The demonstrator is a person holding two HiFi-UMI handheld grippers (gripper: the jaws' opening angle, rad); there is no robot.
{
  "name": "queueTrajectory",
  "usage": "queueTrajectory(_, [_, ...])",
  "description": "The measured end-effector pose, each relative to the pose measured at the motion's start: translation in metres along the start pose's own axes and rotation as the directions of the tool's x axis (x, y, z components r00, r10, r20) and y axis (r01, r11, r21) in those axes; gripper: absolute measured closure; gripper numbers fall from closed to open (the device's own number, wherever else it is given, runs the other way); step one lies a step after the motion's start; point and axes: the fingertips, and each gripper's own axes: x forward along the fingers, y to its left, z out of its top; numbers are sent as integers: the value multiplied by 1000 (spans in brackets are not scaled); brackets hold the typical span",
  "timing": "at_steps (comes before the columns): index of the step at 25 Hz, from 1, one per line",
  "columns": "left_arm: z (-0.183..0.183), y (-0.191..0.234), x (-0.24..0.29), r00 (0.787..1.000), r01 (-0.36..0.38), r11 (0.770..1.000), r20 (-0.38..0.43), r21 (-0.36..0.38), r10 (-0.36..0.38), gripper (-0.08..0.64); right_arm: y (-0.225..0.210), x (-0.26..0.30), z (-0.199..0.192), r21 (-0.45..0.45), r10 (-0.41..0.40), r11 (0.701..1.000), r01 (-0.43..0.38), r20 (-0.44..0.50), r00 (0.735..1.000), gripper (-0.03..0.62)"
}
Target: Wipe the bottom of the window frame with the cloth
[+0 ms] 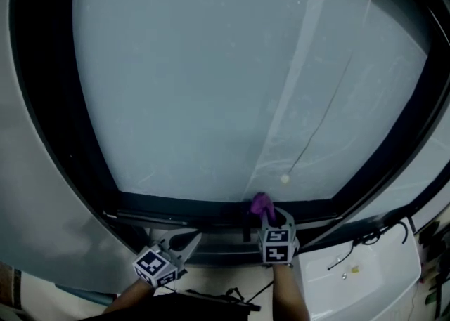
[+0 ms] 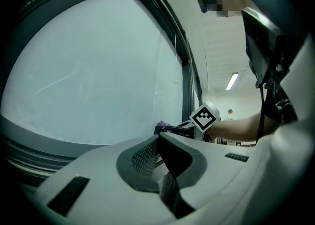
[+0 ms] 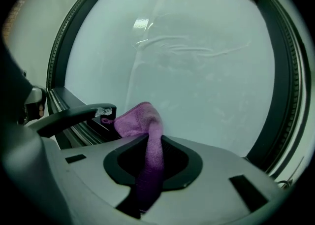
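Observation:
A purple cloth (image 1: 261,204) is bunched against the dark bottom rail of the window frame (image 1: 183,209), right of its middle. My right gripper (image 1: 273,218) is shut on the cloth and points up at the rail. In the right gripper view the cloth (image 3: 141,120) runs from between the jaws of the right gripper (image 3: 150,141) up to the frosted pane. My left gripper (image 1: 191,237) hovers lower left, just under the rail, and holds nothing. The left gripper (image 2: 158,139) has its tips together. Past them show the cloth (image 2: 161,123) and the right gripper's marker cube (image 2: 204,116).
A black window handle (image 3: 74,115) sticks out just left of the cloth. A blind cord with a bead (image 1: 285,179) hangs over the glass. At the lower right stands a white unit (image 1: 365,277) with a black cable (image 1: 383,232). A person (image 2: 230,114) stands far off.

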Motion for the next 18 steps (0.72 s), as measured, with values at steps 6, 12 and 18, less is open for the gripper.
queueTrajectory(6, [4, -3, 14, 999, 53, 998, -3, 28, -53, 558, -5, 0, -5, -39, -42, 998, 42, 0, 999, 517])
queueTrajectory(12, [10, -14, 37, 998, 62, 998, 10, 15, -63, 558, -22, -2, -18, -43, -45, 998, 44, -20, 999, 517])
queueTrajectory(18, [21, -39, 74, 991, 129, 991, 31, 36, -130, 558, -44, -2, -24, -47, -44, 998, 43, -22, 999, 517])
